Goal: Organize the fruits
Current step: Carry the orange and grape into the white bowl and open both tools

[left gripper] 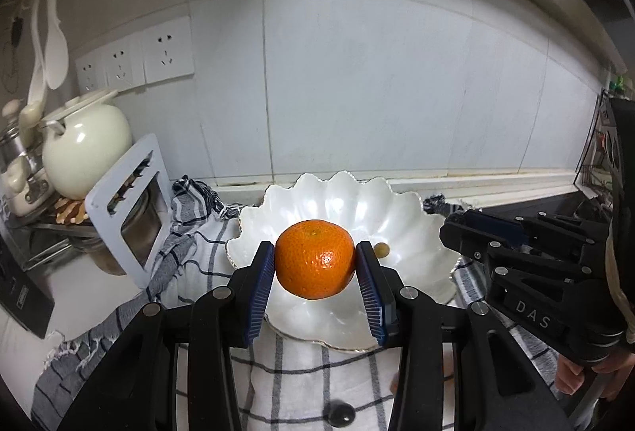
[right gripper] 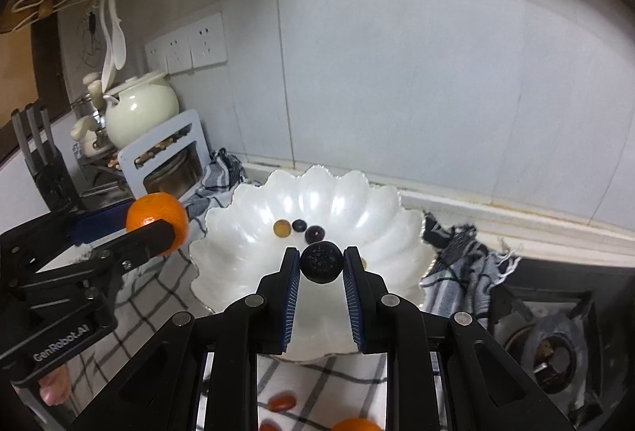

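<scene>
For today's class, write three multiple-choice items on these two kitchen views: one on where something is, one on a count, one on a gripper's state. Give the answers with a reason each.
1. Where is the mandarin?
A. Lying in the bowl
B. Between the left gripper's pads, above the white scalloped bowl
C. On the stove

2. In the right wrist view, how many small fruits lie together in the middle of the bowl, behind the right gripper?
A. Three
B. None
C. Six

3. What state is the right gripper in?
A. Wide open and empty
B. Shut on a spoon
C. Shut on a dark round berry

Answers: 1 B, both blue pads press its sides. 2 A, one amber and two dark ones sit in a row. 3 C, the berry is pinched between the pads.
</scene>
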`<state>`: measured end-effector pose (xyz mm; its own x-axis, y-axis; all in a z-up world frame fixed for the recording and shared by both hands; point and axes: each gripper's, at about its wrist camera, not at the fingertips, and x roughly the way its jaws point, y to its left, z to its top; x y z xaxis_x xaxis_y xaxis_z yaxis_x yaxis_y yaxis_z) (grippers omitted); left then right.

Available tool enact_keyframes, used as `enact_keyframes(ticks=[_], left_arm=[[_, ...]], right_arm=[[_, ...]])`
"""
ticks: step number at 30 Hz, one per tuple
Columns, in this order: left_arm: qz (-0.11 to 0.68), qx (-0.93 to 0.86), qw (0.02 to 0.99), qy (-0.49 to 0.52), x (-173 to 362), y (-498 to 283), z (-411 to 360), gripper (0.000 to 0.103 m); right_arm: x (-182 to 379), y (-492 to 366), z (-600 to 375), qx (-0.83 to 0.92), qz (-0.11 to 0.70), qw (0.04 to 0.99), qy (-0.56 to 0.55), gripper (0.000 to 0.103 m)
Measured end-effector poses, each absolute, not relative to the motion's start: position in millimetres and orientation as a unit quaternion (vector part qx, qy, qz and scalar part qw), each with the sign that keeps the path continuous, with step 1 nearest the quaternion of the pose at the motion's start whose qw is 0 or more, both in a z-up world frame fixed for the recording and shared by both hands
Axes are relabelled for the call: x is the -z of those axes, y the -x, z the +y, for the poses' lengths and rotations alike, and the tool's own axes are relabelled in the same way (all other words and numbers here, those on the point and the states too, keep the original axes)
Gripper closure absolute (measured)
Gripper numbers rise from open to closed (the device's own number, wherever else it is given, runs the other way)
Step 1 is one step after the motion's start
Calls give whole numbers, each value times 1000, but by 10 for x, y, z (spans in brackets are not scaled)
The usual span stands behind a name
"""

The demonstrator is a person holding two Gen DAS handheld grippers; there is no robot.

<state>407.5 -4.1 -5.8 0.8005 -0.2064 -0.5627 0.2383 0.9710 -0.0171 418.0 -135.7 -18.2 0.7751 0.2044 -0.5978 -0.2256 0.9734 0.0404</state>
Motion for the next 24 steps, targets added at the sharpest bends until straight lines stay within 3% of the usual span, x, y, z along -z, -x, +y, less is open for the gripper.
enact_keyframes(ticks=[24], left_arm=[[447, 117, 887, -9, 814, -5174, -203, 62]], right_arm=[[842, -5099, -1478, -85, 445, 891, 2, 79]])
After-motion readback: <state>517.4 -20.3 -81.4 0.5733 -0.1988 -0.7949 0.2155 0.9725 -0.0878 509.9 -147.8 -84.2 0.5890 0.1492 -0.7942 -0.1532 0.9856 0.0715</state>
